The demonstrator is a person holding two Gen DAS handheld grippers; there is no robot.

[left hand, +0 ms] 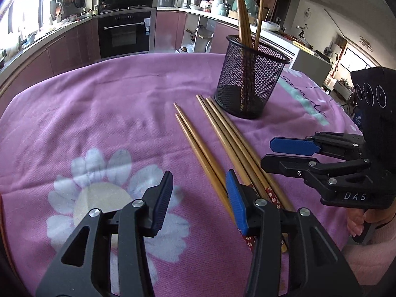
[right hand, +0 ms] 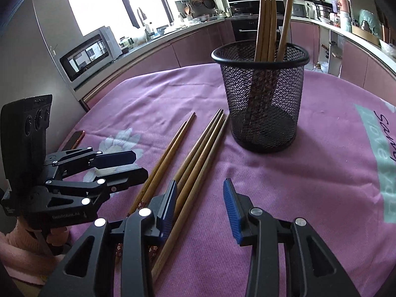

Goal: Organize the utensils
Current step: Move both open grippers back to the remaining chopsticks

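Note:
Several wooden chopsticks (left hand: 222, 138) lie side by side on the pink cloth, tips toward a black mesh cup (left hand: 250, 79) that holds three more chopsticks upright. In the right wrist view the loose chopsticks (right hand: 198, 153) lie left of the cup (right hand: 262, 96). My left gripper (left hand: 200, 198) is open and empty, its right finger over the chopsticks' decorated ends. My right gripper (right hand: 200, 203) is open and empty, its left finger just above the chopsticks. Each gripper shows in the other's view, the right one (left hand: 267, 152) and the left one (right hand: 138, 164).
The pink cloth (left hand: 99, 113) with a white flower print covers the table. A phone (right hand: 74, 139) lies near the table's left edge. Kitchen counters, an oven (left hand: 123, 34) and a microwave (right hand: 86, 54) stand beyond the table.

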